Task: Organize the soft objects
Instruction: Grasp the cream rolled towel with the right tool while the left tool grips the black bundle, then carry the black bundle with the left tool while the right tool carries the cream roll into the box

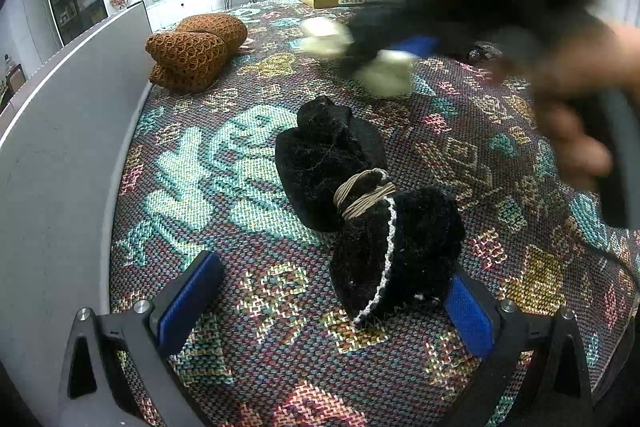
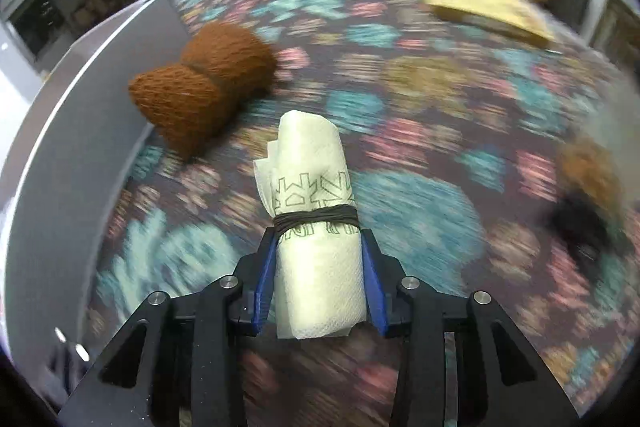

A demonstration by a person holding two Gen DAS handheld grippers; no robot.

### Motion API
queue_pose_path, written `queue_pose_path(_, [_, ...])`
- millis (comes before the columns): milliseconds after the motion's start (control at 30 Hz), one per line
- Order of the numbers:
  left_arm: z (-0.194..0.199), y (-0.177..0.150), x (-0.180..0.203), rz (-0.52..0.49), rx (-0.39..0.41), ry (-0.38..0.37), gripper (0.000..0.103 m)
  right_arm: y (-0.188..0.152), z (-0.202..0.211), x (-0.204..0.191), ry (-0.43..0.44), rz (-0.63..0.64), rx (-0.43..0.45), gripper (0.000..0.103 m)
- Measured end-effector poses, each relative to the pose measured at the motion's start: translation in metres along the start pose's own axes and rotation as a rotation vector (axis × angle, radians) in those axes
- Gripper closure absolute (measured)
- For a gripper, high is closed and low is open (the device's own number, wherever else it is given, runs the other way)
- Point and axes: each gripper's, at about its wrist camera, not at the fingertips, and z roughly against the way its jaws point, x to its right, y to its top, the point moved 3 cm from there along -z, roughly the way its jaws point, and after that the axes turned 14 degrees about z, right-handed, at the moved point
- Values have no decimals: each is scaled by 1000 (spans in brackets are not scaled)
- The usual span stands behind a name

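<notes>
Left wrist view: left gripper (image 1: 328, 301) spread wide over the patterned rug (image 1: 224, 171); black fuzzy bundle (image 1: 372, 203) tied with cord, touching the right pad.
Right wrist view: right gripper (image 2: 319, 273) clamped on the pale rolled cloth (image 2: 316, 227), carried above the rug; brown knit bundle (image 2: 200, 95) lying beyond, beside the grey panel (image 2: 76, 131).

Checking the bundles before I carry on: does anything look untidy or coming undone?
Mostly tidy. The black fuzzy bundle has a white-edged flap trailing loose below its tan cord. The cream roll in the right claw and the brown bundle look neatly tied.
</notes>
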Motion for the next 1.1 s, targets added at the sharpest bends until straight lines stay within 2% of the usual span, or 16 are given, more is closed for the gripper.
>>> queue_pose_path(133, [0, 0, 0, 0, 0, 0, 0, -57, 41, 36, -96, -103, 25, 61])
queue_pose_path(267, [0, 0, 0, 0, 0, 0, 0, -120, 77, 55, -260, -194, 62, 61])
queue_pose_path(367, [0, 0, 0, 0, 0, -1, 0, -147, 68, 64, -327, -224, 40, 61])
queue_pose_path(467, [0, 0, 0, 0, 1, 0, 0, -146, 63, 63, -342, -226, 74, 58])
queue_pose_path(500, [0, 0, 0, 0, 0, 0, 0, -146, 61, 64, -343, -231, 81, 53])
queue_pose_path(533, [0, 0, 0, 0, 1, -1, 0, -146, 60, 65, -339, -243, 101, 37])
queue_pose_path(567, [0, 0, 0, 0, 1, -1, 0, -147, 58, 67, -326, -254, 128, 31])
queue_pose_path(600, [0, 0, 0, 0, 1, -1, 0, -144, 56, 66, -286, -240, 135, 20])
queue_pose_path(633, [0, 0, 0, 0, 0, -1, 0, -148, 57, 65, -281, -227, 128, 15])
queue_pose_path(700, [0, 0, -1, 5, -5, -8, 0, -149, 57, 58, -315, -192, 102, 14])
queue_pose_path(767, [4, 0, -4, 21, -42, -38, 0, -156, 61, 56, -300, -203, 110, 13])
queue_pose_path(800, [9, -1, -8, 52, -58, -76, 0, -157, 62, 56, -292, -205, 111, 13])
queue_pose_path(867, [22, -3, -18, 171, -91, -205, 0, -160, 65, 55, -276, -215, 93, 13])
queue_pose_path(900, [25, -4, -20, 198, -97, -227, 0, -160, 66, 55, -258, -222, 74, 14])
queue_pose_path(967, [25, 3, -19, 216, -97, -200, 0, -158, 72, 55, -220, -238, 52, 13])
queue_pose_path(1100, [-1, 17, 1, 159, -119, -67, 0, -147, 90, 63, -231, -264, 133, 15])
